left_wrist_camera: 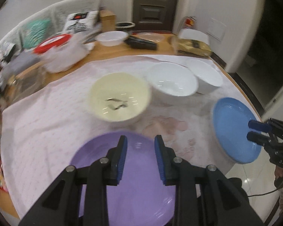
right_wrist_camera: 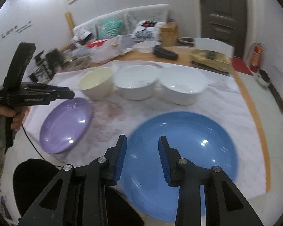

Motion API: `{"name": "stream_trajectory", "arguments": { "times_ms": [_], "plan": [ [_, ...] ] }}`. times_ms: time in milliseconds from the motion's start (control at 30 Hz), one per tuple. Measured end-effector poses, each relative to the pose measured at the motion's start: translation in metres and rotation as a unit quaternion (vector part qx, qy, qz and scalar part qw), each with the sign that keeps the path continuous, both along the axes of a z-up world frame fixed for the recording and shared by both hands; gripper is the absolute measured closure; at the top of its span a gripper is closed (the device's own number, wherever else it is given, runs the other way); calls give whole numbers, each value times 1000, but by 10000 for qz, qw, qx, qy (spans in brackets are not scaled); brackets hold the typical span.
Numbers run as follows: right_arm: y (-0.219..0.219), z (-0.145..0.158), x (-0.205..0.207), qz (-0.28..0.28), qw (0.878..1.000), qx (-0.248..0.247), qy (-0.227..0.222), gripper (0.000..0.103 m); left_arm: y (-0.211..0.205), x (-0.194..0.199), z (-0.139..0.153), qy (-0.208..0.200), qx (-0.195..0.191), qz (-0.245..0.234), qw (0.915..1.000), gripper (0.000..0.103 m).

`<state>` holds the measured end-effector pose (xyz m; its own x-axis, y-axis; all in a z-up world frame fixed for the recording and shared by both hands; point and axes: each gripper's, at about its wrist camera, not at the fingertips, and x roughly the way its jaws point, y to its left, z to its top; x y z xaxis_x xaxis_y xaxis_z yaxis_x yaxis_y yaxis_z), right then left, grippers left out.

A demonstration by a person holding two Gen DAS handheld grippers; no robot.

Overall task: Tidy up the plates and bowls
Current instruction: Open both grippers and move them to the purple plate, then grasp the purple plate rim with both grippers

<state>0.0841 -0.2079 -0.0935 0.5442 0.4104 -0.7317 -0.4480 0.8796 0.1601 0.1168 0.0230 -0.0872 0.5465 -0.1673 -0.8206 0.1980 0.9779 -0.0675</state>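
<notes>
Hovering above the near edge of the table, the left gripper (left_wrist_camera: 141,146) has its two blue-padded fingers parted with nothing between them, the purple plate (left_wrist_camera: 139,184) lying on the cloth directly beneath. The right gripper (right_wrist_camera: 142,146) is likewise parted and empty, poised over the blue plate (right_wrist_camera: 181,160), which rests at the near right of the pink-dotted tablecloth (left_wrist_camera: 47,128) and overhangs the table's edge a little in the left wrist view. In the right wrist view the purple plate (right_wrist_camera: 66,126) sits at the near left of the cloth, well apart from the blue one, with the other gripper held by a hand (right_wrist_camera: 1,114) just left of it. Farther back, three bowls stand in a row: a cream bowl (left_wrist_camera: 119,97) with a dark mark on its inner bottom at the left, a white bowl (left_wrist_camera: 172,80) in the middle just beside it, and a second white bowl (left_wrist_camera: 205,75) at the right, touching or nearly touching the middle one. Beyond the cloth on the bare wooden table (left_wrist_camera: 122,50) are a smaller white bowl (left_wrist_camera: 112,37), a red-lidded container (left_wrist_camera: 52,44) and a dark flat object (left_wrist_camera: 141,43); motion blur softens all of these.
</notes>
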Motion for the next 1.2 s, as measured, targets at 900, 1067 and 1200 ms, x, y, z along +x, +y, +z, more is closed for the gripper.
{"name": "stream_trajectory", "arguments": {
  "times_ms": [900, 1067, 1200],
  "plan": [
    [139, -57, 21, 1528, 9821, -613, 913, 76, 119, -58, -76, 119, -386, 1357, 9899, 77],
    [145, -60, 20, 1629, 9795, -596, 1023, 81, 117, -57, -84, 180, -341, 1328, 9904, 86],
    [152, -63, 21, 1644, 9787, -665, 1035, 84, 116, -55, -88, 204, -344, 1329, 9903, 90]
  ]
}}
